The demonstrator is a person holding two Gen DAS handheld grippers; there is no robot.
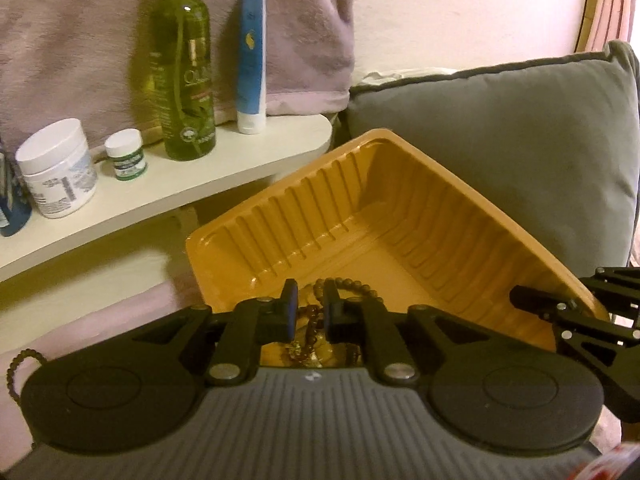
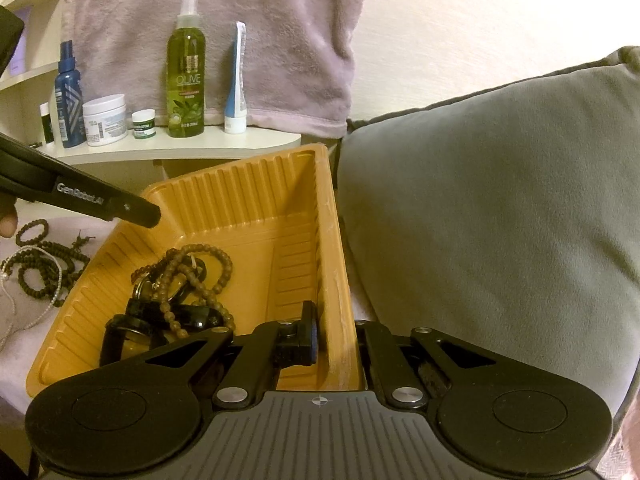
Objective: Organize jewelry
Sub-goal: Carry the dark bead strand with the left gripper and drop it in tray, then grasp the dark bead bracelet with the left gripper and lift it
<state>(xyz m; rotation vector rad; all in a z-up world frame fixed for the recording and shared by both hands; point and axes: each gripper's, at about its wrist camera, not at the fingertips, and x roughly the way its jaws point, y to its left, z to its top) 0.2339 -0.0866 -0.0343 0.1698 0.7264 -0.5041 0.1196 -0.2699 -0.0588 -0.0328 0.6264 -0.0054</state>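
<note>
An orange ribbed plastic tray (image 1: 400,216) holds brown bead strings (image 2: 200,276) and black pieces (image 2: 132,320). My left gripper (image 1: 310,312) hovers over the tray's near side with its jaws a narrow gap apart; beads (image 1: 352,286) lie below it, nothing is between the pads. My right gripper (image 2: 336,338) is shut on the tray's right wall (image 2: 334,280), one finger (image 2: 306,334) inside, the other hidden outside. More dark bead strings (image 2: 44,268) and a white chain (image 2: 24,308) lie left of the tray on the pink cloth.
A grey cushion (image 2: 500,208) stands right of the tray. A white shelf (image 2: 180,146) behind holds a green olive bottle (image 2: 186,76), a blue-white tube (image 2: 236,88), white jars (image 2: 105,120) and a blue bottle (image 2: 69,100). A pink towel (image 2: 220,20) hangs behind.
</note>
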